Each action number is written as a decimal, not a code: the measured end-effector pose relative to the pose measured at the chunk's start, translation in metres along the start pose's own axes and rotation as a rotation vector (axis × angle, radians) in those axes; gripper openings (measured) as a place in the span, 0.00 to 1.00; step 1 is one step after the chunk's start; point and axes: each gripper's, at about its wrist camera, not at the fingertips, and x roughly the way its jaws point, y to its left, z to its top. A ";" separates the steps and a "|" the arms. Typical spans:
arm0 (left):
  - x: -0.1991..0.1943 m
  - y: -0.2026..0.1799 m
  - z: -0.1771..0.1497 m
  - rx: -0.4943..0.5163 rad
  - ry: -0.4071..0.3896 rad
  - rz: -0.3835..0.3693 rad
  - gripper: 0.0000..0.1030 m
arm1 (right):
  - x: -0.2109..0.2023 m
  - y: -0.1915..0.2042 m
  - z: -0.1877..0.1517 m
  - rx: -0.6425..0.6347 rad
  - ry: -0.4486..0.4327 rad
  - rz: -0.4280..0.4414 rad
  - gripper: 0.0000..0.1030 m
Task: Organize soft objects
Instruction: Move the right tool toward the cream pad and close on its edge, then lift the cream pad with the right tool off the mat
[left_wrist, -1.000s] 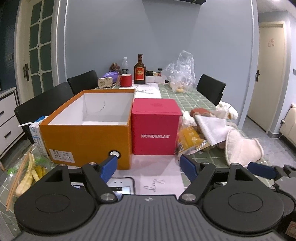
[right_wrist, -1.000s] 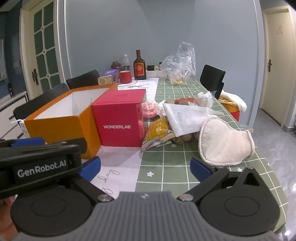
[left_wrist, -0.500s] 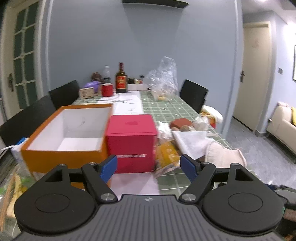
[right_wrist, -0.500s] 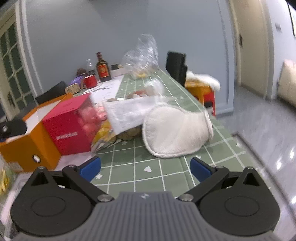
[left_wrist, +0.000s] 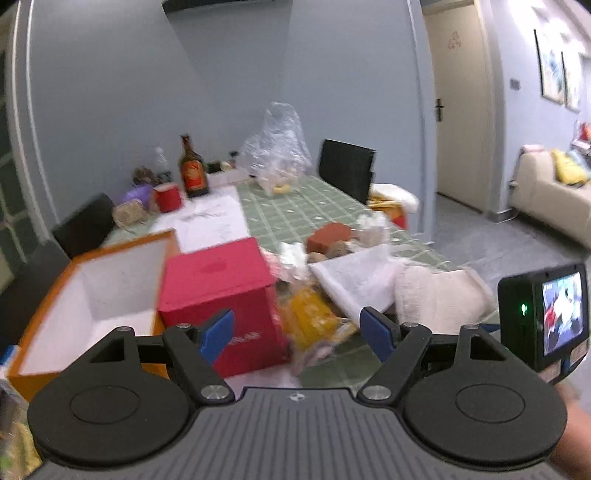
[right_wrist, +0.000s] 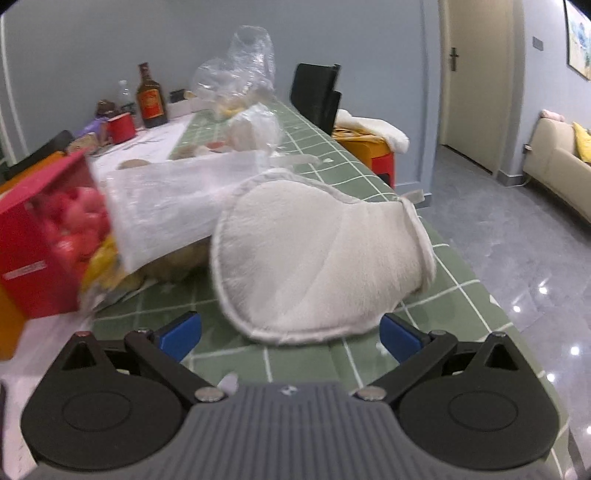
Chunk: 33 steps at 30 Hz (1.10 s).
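— Left of the left gripper (left_wrist: 297, 334)?
— Open orange cardboard box with white lining (left_wrist: 88, 295), nothing visible inside.
— Straight ahead of it?
— Red cube-shaped lidded box (left_wrist: 221, 295), just beyond the left blue fingertip. Crinkled yellow packet (left_wrist: 314, 317) beside that, ahead of the gap. Jaws spread wide, nothing between them.
— Further right?
— White mesh pouch (left_wrist: 354, 277), then a cream fleece mitt-shaped pad (left_wrist: 439, 295) on the green checked tablecloth (left_wrist: 295, 210), beyond the right fingertip.
— And the right gripper (right_wrist: 291, 334)?
— Spread wide too, gripping nothing. Cream pad (right_wrist: 317, 254) directly ahead, near edge lying just past the gap between the fingertips, not touched by either. Mesh pouch (right_wrist: 166, 210) and red box (right_wrist: 44, 251) off to its left, blurred. Table edge and grey floor off to its right.
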 end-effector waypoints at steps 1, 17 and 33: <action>-0.001 -0.003 -0.001 0.021 -0.013 0.015 0.88 | 0.004 0.001 0.001 -0.004 0.006 0.000 0.98; 0.018 -0.008 -0.002 0.100 0.030 0.024 0.89 | 0.034 0.005 0.006 -0.031 -0.038 -0.099 0.96; 0.007 -0.002 -0.014 0.087 0.089 0.022 0.89 | -0.014 -0.027 -0.010 0.067 -0.081 0.164 0.06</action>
